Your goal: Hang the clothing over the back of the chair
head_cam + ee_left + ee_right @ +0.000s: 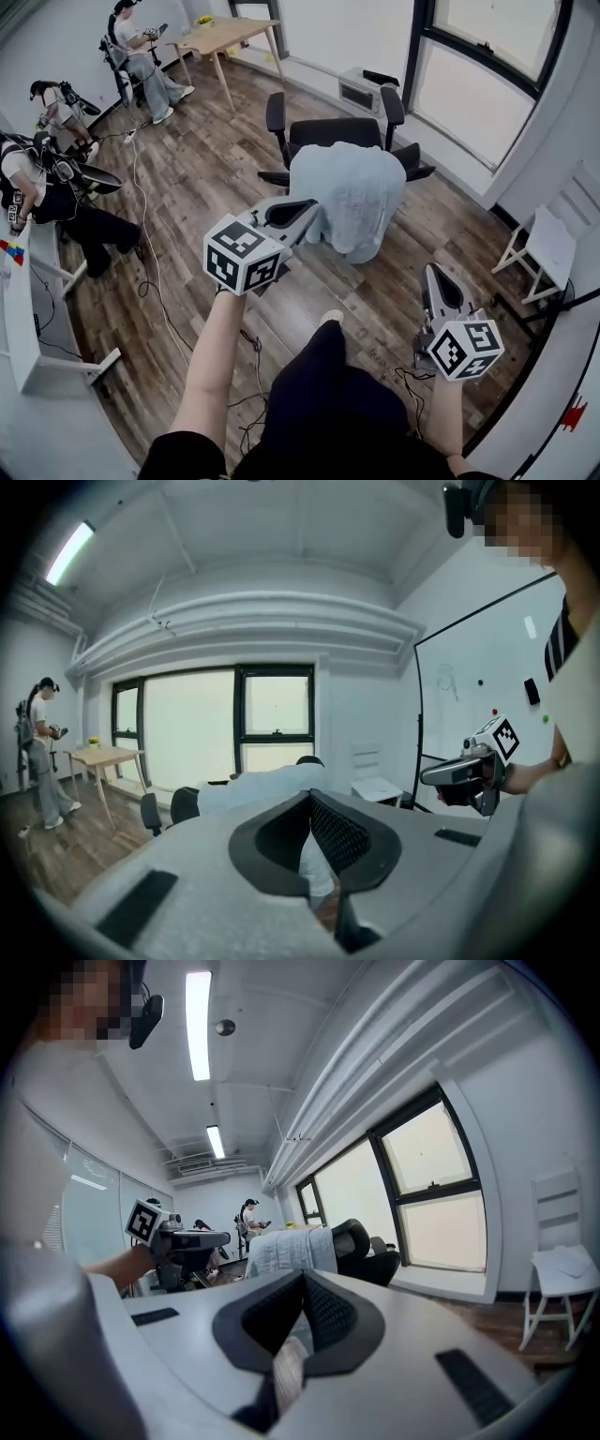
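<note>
A light blue garment [352, 192] lies draped over the back of a black office chair [339, 129] in the middle of the wooden floor. My left gripper [312, 204] is shut and empty; its tips point at the garment's left edge, a little short of it. My right gripper [433, 272] is lower right, apart from the chair, and its jaws are also shut with nothing between them. In the left gripper view the garment [267, 787] sits ahead beyond the shut left gripper [309, 795]. The right gripper view shows the garment [289, 1252] on the chair [366, 1251] beyond the shut right gripper [305, 1275].
A wooden table [223, 36] stands at the back, with several people along the left wall. A white desk [19, 309] is at the left and a white folding chair [547, 246] at the right. Cables [150, 272] trail over the floor. My own leg [323, 375] is below.
</note>
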A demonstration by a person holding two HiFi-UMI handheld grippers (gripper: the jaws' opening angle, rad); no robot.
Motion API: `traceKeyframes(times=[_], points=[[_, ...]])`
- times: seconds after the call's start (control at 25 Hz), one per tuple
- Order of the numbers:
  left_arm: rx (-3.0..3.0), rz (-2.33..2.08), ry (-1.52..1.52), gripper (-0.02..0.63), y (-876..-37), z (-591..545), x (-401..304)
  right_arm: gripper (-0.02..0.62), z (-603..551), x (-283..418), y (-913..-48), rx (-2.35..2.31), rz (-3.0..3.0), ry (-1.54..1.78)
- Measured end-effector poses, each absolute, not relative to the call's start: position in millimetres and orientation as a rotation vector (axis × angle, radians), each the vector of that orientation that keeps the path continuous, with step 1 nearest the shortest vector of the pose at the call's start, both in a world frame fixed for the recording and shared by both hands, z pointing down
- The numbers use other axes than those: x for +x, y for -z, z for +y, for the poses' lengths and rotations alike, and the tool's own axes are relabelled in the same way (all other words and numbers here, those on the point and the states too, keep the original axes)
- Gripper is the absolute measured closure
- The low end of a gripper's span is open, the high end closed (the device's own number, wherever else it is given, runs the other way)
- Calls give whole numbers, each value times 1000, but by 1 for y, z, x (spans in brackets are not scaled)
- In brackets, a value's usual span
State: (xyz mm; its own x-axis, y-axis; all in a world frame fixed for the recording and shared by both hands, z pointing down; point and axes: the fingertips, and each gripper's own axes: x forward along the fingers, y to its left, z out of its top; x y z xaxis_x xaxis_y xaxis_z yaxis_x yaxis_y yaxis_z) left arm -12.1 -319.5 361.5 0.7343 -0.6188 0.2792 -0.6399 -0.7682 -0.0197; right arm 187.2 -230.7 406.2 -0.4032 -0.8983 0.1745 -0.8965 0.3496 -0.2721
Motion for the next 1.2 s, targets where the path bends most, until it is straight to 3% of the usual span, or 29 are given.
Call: traceKeyframes(times=[0.52, 0.84, 1.2], points=[[2721, -1113, -115, 598, -415, -206, 2, 594, -175, 166, -432, -1585, 2663, 540], [2611, -1249, -143, 598, -468, -162, 0, 594, -151, 155, -464, -1580, 2776, 546], [2625, -1245, -135, 598, -469, -160, -4, 594, -152, 138, -470, -1545, 2831, 543]])
